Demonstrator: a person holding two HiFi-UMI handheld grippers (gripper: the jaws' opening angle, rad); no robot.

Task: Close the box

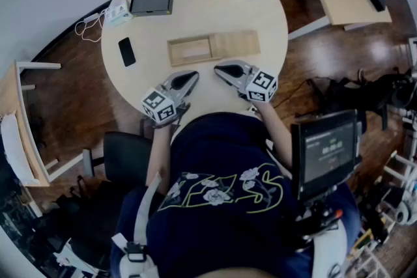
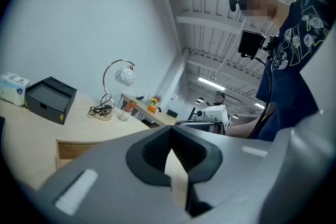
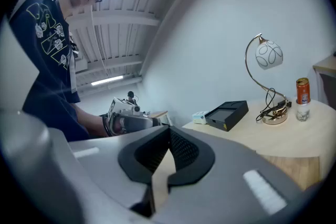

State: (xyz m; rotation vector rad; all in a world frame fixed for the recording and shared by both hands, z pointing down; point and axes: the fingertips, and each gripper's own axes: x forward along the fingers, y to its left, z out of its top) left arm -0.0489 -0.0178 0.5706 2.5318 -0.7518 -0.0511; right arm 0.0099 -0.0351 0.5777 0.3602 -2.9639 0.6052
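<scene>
Head view steeply down, gripper views low across table (image 2: 89, 127) — sharing lamp (image 3: 269, 55)

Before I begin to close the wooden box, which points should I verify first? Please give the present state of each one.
1. Left gripper free: jaws together, nothing between them. Ok.
2. Right gripper free: jaws together, nothing between them. Ok.
3. Wooden box closed: no, its lid lies out to the right and the compartment is exposed. Not ok.
4. How the lid moves, by sliding or on a hinge: cannot tell.
5. Way to the box: nothing lies between the grippers and its near side. Ok.
6. Phone apart from the box's left end: ok.
</scene>
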